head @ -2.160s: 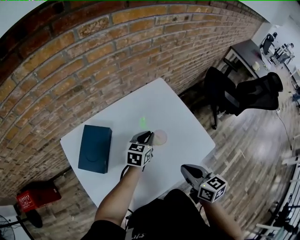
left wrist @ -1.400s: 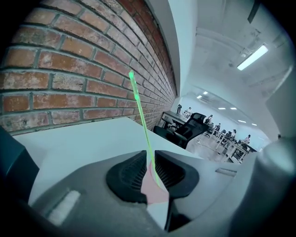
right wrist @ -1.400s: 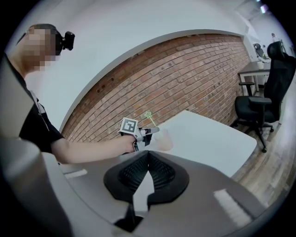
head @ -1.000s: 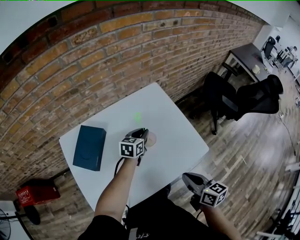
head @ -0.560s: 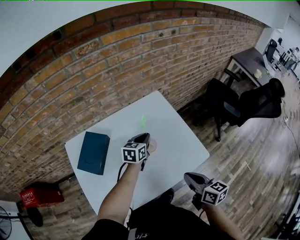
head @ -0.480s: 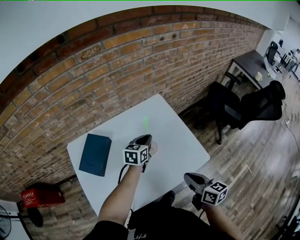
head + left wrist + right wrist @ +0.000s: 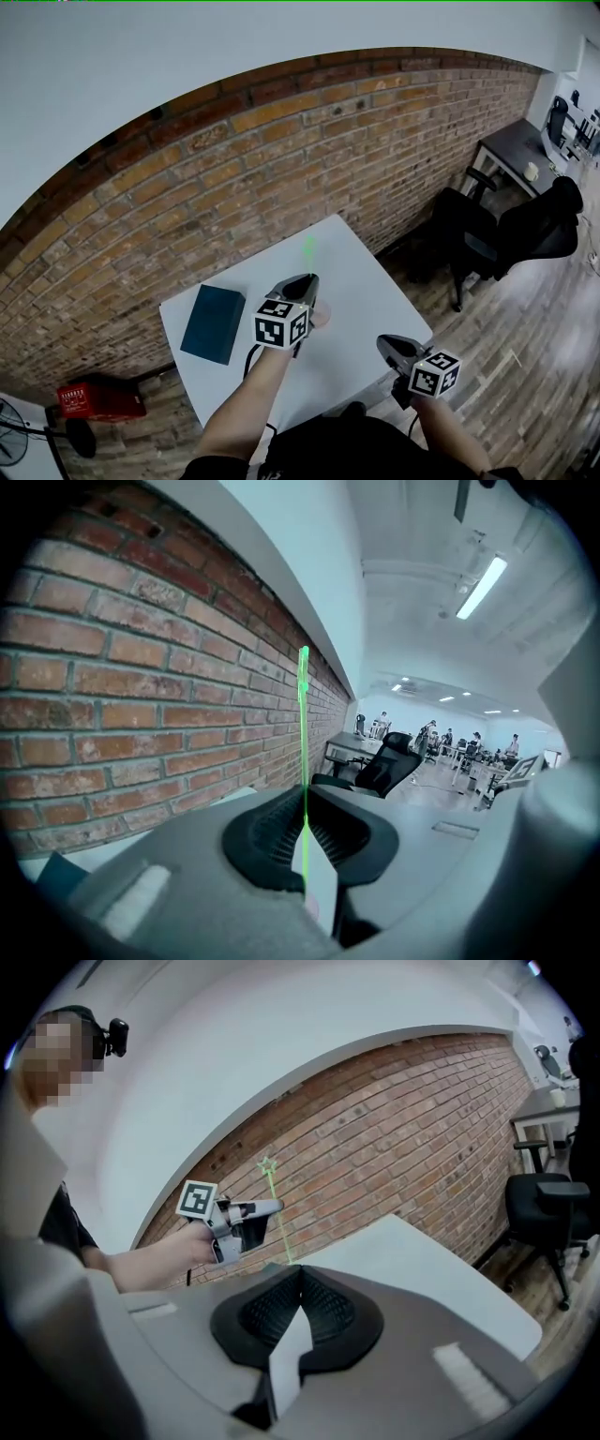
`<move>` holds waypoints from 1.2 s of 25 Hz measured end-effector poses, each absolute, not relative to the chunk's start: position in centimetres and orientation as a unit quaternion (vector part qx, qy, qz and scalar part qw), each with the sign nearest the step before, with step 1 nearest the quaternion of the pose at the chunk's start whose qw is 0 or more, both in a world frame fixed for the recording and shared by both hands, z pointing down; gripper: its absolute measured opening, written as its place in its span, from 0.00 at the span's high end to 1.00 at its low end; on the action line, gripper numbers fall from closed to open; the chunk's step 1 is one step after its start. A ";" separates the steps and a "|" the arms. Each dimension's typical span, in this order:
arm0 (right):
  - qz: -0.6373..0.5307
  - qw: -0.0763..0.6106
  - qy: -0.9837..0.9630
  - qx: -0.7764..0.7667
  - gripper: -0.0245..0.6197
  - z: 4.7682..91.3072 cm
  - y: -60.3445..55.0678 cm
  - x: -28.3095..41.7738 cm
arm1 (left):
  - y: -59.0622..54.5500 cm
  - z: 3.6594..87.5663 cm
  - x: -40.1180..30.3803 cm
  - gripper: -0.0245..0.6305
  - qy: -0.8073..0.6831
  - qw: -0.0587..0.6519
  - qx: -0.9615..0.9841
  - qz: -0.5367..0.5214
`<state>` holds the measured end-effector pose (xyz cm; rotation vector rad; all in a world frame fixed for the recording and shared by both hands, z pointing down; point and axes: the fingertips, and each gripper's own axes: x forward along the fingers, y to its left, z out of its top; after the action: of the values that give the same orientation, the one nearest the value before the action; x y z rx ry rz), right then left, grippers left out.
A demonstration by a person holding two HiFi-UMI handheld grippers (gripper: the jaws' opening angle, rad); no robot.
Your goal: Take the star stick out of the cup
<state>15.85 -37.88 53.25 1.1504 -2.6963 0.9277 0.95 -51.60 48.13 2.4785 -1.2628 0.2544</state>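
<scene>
— Over the white table point(image 7: 366, 300), your left gripper point(image 7: 307, 281) is pinched tight on the star stick point(image 7: 308, 249), low down on its green stem!
— Yes, and you've got the star end up, well above those jaws, with the brick wall point(image 7: 281, 141) behind it.
— Your cup point(image 7: 323, 315) sits on the table right beneath that gripper, half hidden by it.
— Whether the stem's foot is out of the cup, no view shows.
— Your right gripper point(image 7: 392, 345) hangs at the table's near edge, jaws together, nothing between them.
— Dark blue box point(image 7: 214, 323) lies off to your left, well apart.
</scene>
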 end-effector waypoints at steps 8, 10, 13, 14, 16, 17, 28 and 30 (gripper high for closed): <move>0.248 0.024 -0.891 0.379 0.96 50.2 -40.7 15.7 | -48.9 41.9 -0.5 0.93 -0.460 0.132 0.877 0.038; 0.236 0.024 -0.894 0.379 0.96 49.4 -41.0 15.6 | -48.3 41.1 -0.8 0.93 -0.461 0.124 0.878 0.031; 0.223 0.021 -0.896 0.383 0.96 48.4 -41.3 15.6 | -47.5 40.2 -1.8 0.93 -0.468 0.110 0.876 0.026; 0.218 0.021 -0.897 0.383 0.96 48.2 -41.4 15.7 | -47.3 40.0 -2.2 0.93 -0.472 0.106 0.875 0.025; 0.209 0.021 -0.899 0.384 0.96 47.9 -41.4 15.8 | -46.9 39.7 -3.1 0.93 -0.481 0.100 0.871 0.022; 0.205 0.021 -0.900 0.384 0.96 47.7 -41.4 15.7 | -46.7 39.5 -3.6 0.93 -0.486 0.097 0.868 0.020; 0.136 0.035 -0.918 0.371 0.96 45.8 -40.4 14.3 | -46.0 42.5 -8.0 0.93 -0.532 0.083 0.842 0.035; 0.127 0.036 -0.919 0.371 0.96 45.6 -40.1 14.4 | -45.8 43.4 -8.0 0.93 -0.532 0.087 0.841 0.041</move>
<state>14.36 -40.07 45.58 1.1401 -2.8243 0.3895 -7.97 -45.84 43.38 2.5059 -1.5852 0.1226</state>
